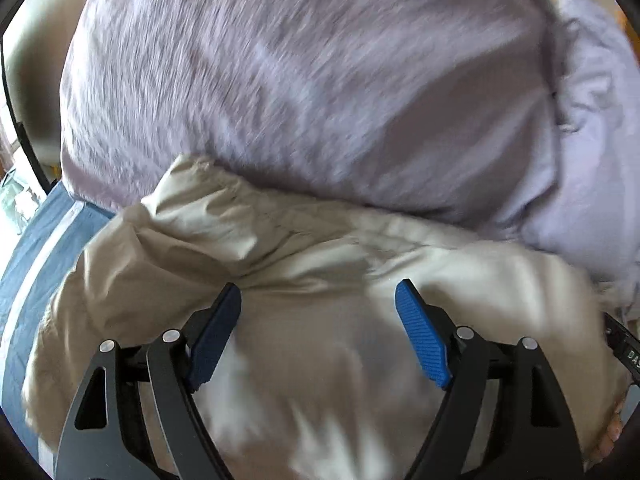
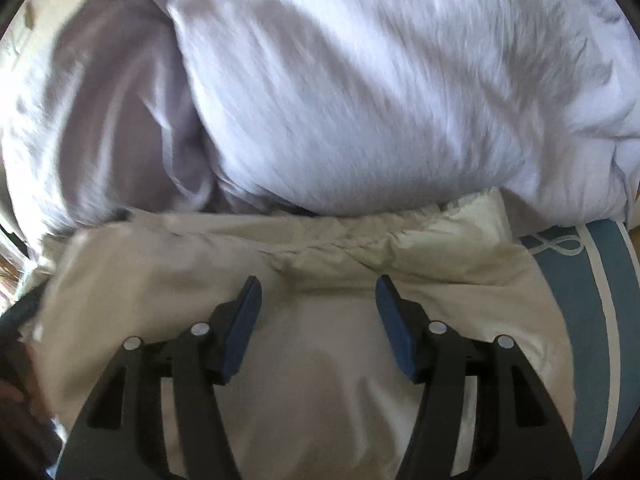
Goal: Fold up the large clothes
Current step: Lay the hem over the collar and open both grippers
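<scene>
Left wrist view: the left tool (image 1: 318,304) stands wide open above the beige garment (image 1: 280,264), its blue fingers (image 1: 420,336) spread apart with only fabric visible between them and nothing gripped. The garment lies crumpled on the bed, covering the lower half of the frame; its gathered, wrinkled edge runs roughly left to right across the view, which gives the long axis as crosswise to the tool. Beyond that edge a lavender duvet (image 1: 300,80) bulges over the garment and overlaps it. A blue bedsheet with a pale stripe (image 1: 36,264) shows at the left. A black strap at the right edge (image 1: 626,350) carries white letters (only "DA" can be read; the rest is cut off).

Right wrist view: the right tool (image 2: 318,300) is likewise open, fingers (image 2: 244,320) well apart, holding nothing, over the same beige garment (image 2: 320,380). The puckered seam again runs crosswise, touching the lavender duvet (image 2: 380,80) behind it. The blue bedsheet (image 2: 592,320) with white stripes lies at the right. Both views are motion-blurred, so which end of the garment faces which side cannot be told.
</scene>
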### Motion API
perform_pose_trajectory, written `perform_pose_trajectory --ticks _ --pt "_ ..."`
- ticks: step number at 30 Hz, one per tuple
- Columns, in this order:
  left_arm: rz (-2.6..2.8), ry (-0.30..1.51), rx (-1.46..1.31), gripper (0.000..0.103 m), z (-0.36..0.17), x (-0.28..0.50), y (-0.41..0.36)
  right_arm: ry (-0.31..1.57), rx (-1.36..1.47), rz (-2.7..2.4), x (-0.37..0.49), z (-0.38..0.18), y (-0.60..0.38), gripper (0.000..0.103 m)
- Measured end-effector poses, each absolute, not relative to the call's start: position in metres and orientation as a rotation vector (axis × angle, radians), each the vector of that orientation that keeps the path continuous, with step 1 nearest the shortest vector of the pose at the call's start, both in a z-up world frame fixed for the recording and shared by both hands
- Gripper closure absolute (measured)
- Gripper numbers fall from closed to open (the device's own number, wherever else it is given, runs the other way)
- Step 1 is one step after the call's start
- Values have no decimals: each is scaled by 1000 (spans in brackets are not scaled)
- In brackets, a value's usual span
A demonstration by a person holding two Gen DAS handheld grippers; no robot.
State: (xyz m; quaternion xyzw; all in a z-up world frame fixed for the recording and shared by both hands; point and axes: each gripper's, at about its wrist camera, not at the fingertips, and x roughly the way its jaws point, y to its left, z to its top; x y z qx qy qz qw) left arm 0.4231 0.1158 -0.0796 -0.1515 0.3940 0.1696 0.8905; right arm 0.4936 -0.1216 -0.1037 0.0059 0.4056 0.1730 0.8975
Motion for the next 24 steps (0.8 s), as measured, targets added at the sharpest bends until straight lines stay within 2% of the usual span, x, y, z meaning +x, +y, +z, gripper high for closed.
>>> perform_pose_trajectory --ticks 6,13,24 --pt "245 812 -279 23 -63 433 66 837 11 425 472 -96 -94 41" --pt "252 849 -228 22 -91 454 29 868 -47 401 467 -115 -60 40" --pt "258 852 -252 19 -120 477 40 861 -57 389 489 -133 -56 36"
